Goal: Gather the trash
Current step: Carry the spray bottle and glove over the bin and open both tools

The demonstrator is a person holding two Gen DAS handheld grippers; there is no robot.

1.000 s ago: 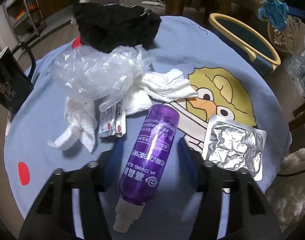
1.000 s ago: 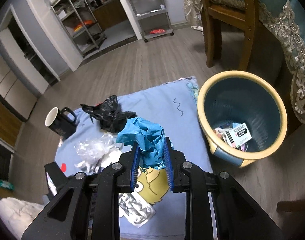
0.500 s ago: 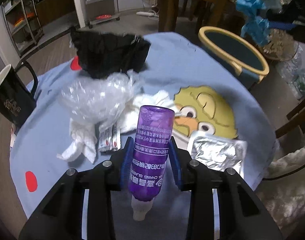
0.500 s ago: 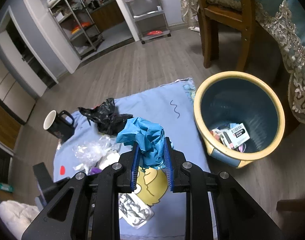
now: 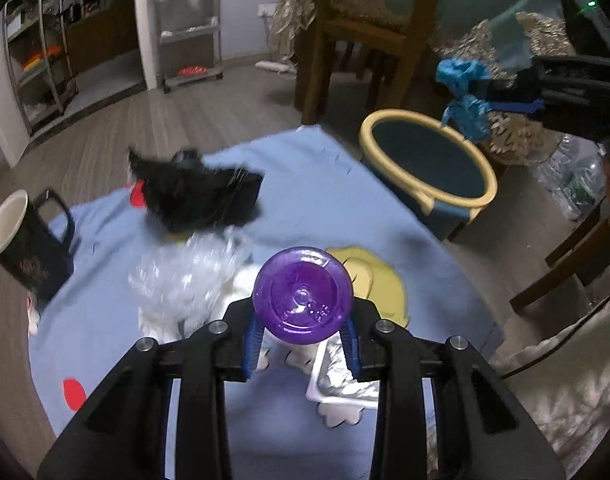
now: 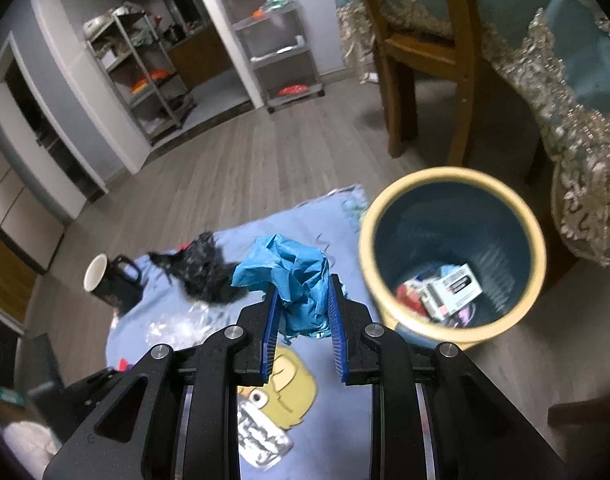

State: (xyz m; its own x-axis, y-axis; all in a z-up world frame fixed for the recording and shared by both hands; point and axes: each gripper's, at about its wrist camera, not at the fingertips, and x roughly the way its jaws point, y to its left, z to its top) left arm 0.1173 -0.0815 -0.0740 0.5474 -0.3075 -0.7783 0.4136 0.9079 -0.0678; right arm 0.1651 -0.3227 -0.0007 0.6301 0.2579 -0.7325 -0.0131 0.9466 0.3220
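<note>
My left gripper (image 5: 303, 334) is shut on a purple plastic bottle (image 5: 303, 294), lifted off the blue mat with its base toward the camera. My right gripper (image 6: 301, 316) is shut on a crumpled blue wrapper (image 6: 295, 276), held above the mat just left of the yellow-rimmed blue trash bin (image 6: 453, 178). That bin (image 5: 427, 120) holds a box and scraps (image 6: 449, 288). In the left wrist view the right gripper with the wrapper (image 5: 463, 80) hangs above the bin's far right rim.
On the blue mat (image 5: 317, 192) lie a black plastic bag (image 5: 197, 196), a clear plastic bag (image 5: 181, 276), white tissues and a foil tray (image 5: 341, 380). A black mug (image 5: 21, 240) stands at the left. A wooden chair (image 6: 421, 52) stands behind the bin.
My left gripper closed on the purple bottle and raised it off the mat, tilting it end-on. My right gripper carried the blue wrapper closer to the bin.
</note>
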